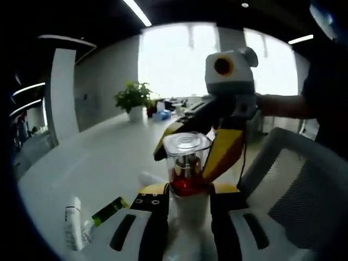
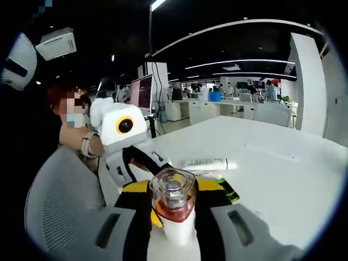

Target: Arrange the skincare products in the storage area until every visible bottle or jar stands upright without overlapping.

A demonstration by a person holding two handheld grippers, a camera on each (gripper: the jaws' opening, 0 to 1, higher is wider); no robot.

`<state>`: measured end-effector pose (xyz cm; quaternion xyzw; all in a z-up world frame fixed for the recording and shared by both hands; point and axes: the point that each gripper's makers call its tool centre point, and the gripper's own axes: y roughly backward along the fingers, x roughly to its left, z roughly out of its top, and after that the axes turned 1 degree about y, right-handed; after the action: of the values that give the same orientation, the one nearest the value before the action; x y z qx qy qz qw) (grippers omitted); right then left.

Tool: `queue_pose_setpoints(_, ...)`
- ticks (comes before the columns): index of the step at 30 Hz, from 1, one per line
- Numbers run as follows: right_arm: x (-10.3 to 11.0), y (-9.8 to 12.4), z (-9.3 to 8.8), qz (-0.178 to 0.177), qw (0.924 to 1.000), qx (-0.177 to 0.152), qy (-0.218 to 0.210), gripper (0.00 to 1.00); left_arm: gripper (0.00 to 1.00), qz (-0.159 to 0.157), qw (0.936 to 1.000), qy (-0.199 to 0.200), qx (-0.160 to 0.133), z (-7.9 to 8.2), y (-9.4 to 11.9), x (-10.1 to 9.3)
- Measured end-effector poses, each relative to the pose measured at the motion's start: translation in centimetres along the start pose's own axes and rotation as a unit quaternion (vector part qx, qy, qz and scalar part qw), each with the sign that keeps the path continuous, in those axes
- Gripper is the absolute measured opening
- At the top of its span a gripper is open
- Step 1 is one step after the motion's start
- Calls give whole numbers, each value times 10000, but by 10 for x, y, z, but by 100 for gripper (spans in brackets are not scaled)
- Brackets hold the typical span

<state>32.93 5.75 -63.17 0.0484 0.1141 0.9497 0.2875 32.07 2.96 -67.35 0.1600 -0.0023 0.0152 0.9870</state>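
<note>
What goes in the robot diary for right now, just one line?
left gripper: shut on bottle | right gripper: shut on bottle | bottle: upright, red liquid, clear cap | white tube: lying on table

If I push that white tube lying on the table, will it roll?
Probably: the white tube looks round and lies on its side on the smooth white table. It is slim, so it is likely light. Its cap end may make it curve.
</note>
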Motion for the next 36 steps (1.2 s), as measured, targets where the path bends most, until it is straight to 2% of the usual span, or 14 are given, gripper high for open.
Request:
queue_pose_setpoints(8, 4, -2, 0, 781, 9966, 48, 246, 29, 27, -340, 9994, 45, -22, -3, 7, 1)
queue_pose_setpoints(16, 9, -3, 1, 1347, 9902, 51, 358, 29, 26, -671, 9977, -5, 120, -6, 8, 2)
queue_pose_setpoints(22, 14, -5, 2, 1889, 9813, -27, 371, 29, 27, -1059, 9943, -77, 123, -3, -1, -2)
queue_pose_setpoints(26, 16, -6, 3, 2108, 9766, -7, 419, 29, 29, -1203, 9925, -169, 150, -3, -8, -3)
queue_pose_setpoints(28, 16, -6, 3, 2215, 9743, -21, 402, 29, 33, -1176, 9929, -30, 175, -4, -9, 0)
queue_pose_setpoints(30, 18, -6, 3, 2354, 9712, -52, 379, 29, 30, -1371, 9905, -26, 128, -4, -9, -5)
queue_pose_setpoints(36, 21, -6, 4, 2694, 9621, -177, 390, 29, 28, -1534, 9881, -46, 95, -4, -11, -8)
